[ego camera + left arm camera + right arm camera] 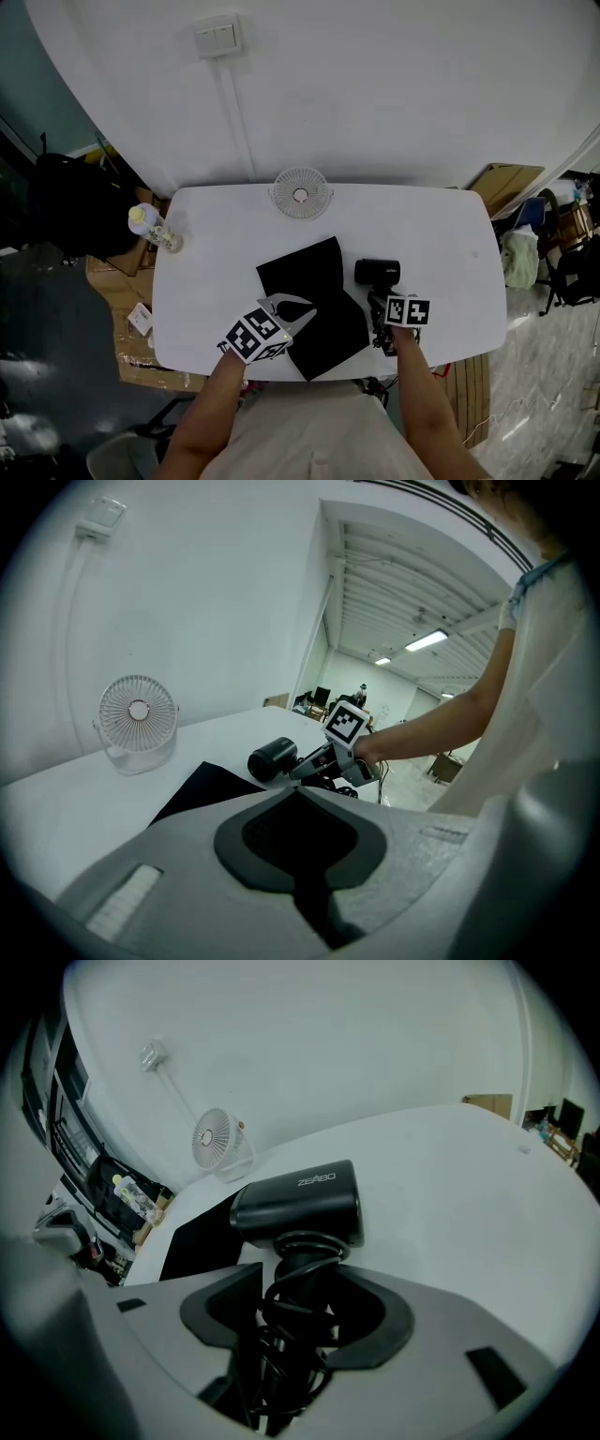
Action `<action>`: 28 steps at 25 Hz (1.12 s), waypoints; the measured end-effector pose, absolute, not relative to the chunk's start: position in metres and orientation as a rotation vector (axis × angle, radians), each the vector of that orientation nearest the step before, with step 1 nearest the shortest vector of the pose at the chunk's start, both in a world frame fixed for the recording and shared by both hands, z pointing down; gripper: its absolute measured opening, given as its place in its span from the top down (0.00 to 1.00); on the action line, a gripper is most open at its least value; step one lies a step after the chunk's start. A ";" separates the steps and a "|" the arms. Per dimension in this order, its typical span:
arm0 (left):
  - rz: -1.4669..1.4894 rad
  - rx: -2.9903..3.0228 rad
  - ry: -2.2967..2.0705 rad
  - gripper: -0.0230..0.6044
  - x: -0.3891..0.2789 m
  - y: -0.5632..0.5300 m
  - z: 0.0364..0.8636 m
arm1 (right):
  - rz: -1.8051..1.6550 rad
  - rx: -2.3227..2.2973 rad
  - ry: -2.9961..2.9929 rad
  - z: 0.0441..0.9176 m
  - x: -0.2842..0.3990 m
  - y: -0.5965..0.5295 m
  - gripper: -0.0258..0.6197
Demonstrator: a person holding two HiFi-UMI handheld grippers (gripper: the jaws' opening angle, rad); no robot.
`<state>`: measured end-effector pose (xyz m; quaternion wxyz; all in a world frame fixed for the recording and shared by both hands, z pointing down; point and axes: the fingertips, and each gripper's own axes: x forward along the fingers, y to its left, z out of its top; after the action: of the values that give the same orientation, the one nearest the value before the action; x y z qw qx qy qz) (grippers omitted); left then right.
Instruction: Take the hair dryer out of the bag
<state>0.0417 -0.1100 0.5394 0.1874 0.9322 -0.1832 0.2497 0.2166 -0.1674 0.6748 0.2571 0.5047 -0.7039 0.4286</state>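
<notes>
Left hand-held gripper [298, 791] jaws together — hair dryer [273, 758], fan [138, 714] beyond.

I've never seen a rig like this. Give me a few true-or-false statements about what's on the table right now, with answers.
The hair dryer is inside the black bag. False: it is outside, beside the bag, gripped by the right gripper.
A small fan stands at the table's far edge. True.
The left gripper's jaws are wide open. False: they are together.
The dryer's cord is coiled up. True.
</notes>
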 end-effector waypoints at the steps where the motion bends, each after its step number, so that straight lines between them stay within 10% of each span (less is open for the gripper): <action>1: 0.704 2.624 -0.514 0.95 0.042 -0.110 0.539 | 1.159 1.367 -1.910 0.675 0.216 -0.168 0.61; 28: 0.689 2.644 -0.499 0.95 0.050 -0.110 0.531 | 0.843 1.288 -1.898 0.655 0.214 -0.162 0.47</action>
<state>0.0503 -0.1105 0.5312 0.1811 0.9362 -0.1767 0.2439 0.2144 -0.1616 0.6548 0.3421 0.4952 -0.7298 0.3243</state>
